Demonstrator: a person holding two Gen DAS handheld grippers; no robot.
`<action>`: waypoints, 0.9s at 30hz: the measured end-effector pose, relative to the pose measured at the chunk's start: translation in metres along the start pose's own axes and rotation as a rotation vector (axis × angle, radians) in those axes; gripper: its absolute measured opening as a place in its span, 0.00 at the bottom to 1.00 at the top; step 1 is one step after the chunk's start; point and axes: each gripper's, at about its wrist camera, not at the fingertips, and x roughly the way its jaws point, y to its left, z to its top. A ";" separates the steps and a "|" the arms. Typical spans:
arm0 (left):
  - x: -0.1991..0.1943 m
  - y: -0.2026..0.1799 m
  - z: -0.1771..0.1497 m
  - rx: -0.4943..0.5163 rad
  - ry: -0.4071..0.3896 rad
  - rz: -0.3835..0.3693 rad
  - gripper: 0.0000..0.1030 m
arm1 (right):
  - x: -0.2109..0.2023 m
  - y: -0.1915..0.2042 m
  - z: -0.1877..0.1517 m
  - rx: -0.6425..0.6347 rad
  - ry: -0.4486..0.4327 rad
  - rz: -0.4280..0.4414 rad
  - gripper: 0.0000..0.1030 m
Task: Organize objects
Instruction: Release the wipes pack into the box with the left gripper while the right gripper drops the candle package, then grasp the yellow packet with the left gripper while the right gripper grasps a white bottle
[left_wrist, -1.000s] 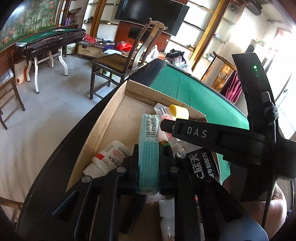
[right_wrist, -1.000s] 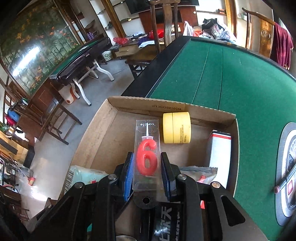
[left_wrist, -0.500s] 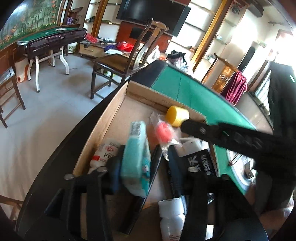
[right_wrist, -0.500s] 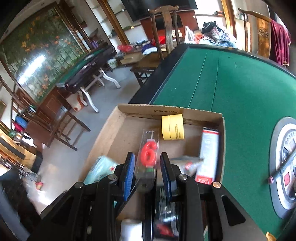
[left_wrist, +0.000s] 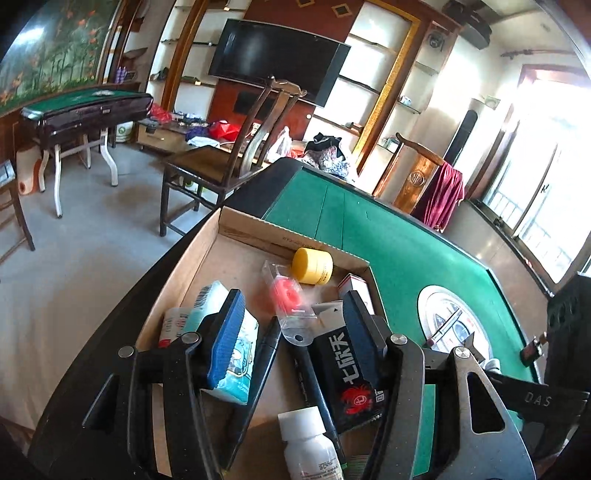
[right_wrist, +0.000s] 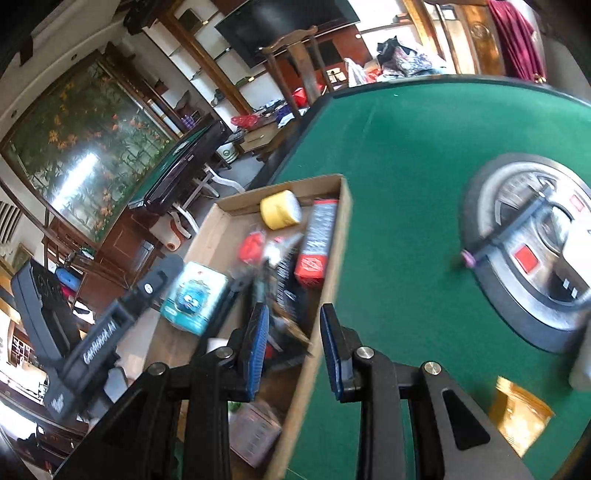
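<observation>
Now, down front in the left view: hovering over the cardboard box (left_wrist: 207, 251) with the left gripper (left_wrist: 293, 295), jaws opening, pinching nothing. Only box contents seen through the gap: a black marker (left_wrist: 269, 347) and a black sachet (left_wrist: 347, 365), with a white bottle (left_wrist: 306, 443) at the bottom edge. Against the left finger, a teal tissue pack (left_wrist: 240, 354), propped and tilted. Further up the box, a clear candle pack (left_wrist: 284, 291) with a red numeral, lying flat. Behind it, a yellow jar (left_wrist: 312, 266) on its side by the far wall, with a red-and-white carton (left_wrist: 356, 284) to its right.

Over in the right view, blurred: right gripper (right_wrist: 293, 310) straddling the box's right wall, pads apart, empty. Lower right, a gold packet (right_wrist: 517, 410) on the felt.

Under all of it, a green felt table (left_wrist: 406, 251) with a dark rim and a round silver panel (left_wrist: 450, 325) at centre right. Beyond that, pale floor and a wooden chair (left_wrist: 236, 158) at upper centre. At upper left, a second green-topped table (left_wrist: 85, 107). Top centre, a dark television (left_wrist: 277, 62) among shelves.
</observation>
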 end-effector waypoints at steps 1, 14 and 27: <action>0.001 -0.002 0.000 0.005 -0.001 0.003 0.54 | -0.004 -0.007 -0.004 0.005 0.002 -0.001 0.28; -0.008 -0.031 -0.012 0.109 -0.088 0.109 0.54 | -0.054 -0.082 -0.024 0.107 -0.053 0.005 0.28; 0.004 -0.183 -0.080 0.410 0.289 -0.253 0.67 | -0.136 -0.176 -0.030 0.246 -0.232 -0.168 0.41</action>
